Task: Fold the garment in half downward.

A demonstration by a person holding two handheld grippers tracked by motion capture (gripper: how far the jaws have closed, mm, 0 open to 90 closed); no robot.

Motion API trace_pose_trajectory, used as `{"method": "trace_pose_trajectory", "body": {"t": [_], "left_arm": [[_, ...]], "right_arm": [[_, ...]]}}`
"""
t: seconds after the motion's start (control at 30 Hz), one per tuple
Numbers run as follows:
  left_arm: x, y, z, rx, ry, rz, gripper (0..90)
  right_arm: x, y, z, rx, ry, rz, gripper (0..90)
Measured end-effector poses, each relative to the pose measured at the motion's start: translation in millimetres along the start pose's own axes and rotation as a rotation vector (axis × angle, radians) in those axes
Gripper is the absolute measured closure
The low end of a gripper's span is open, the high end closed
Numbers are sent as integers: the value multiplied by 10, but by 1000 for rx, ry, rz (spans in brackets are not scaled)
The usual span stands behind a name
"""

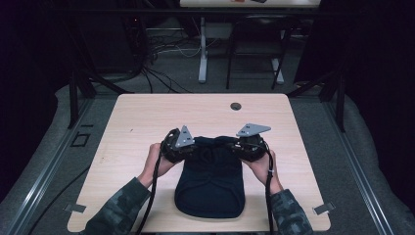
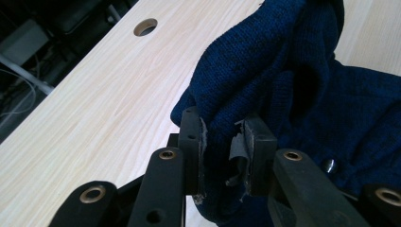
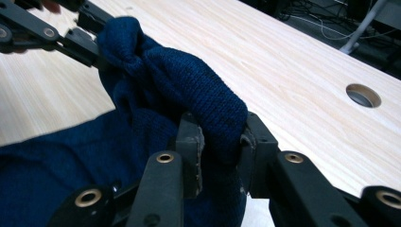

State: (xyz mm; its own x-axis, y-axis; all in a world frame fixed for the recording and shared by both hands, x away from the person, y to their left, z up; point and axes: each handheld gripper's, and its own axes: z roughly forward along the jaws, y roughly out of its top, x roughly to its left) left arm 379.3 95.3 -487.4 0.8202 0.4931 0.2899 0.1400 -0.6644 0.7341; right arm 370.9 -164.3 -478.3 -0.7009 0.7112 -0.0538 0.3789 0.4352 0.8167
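A dark blue knitted garment (image 1: 209, 188) lies on the light wooden table (image 1: 147, 117), its far edge lifted and bunched. My left gripper (image 1: 192, 145) is shut on the left part of that edge; up close its pads pinch a fold of the knit (image 2: 222, 127). At the right end of the same edge my right gripper (image 1: 233, 145) is shut on another fold (image 3: 220, 127). In the right gripper view the other gripper's jaws hold the knit at the upper left (image 3: 90, 40). A small dark button (image 2: 329, 165) shows on the cloth.
A round cable hole (image 1: 236, 106) sits near the table's far edge, also in the gripper views (image 2: 145, 27) (image 3: 363, 95). Beyond the table are desk legs (image 1: 202, 49), cables on the floor and dark frame posts (image 1: 73, 98) at both sides.
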Motion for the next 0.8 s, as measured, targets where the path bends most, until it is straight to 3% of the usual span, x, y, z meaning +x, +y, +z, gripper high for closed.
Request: {"method": "trace_pose_trajectory", "body": {"t": [0.2, 0.8], "left_arm": [[-40, -38, -15, -11, -2, -18, 716], [-112, -160, -95, -46, -70, -84, 709]], "right_arm": [[67, -92, -47, 0, -1, -8, 713], [224, -209, -145, 46, 20, -34, 715]]}}
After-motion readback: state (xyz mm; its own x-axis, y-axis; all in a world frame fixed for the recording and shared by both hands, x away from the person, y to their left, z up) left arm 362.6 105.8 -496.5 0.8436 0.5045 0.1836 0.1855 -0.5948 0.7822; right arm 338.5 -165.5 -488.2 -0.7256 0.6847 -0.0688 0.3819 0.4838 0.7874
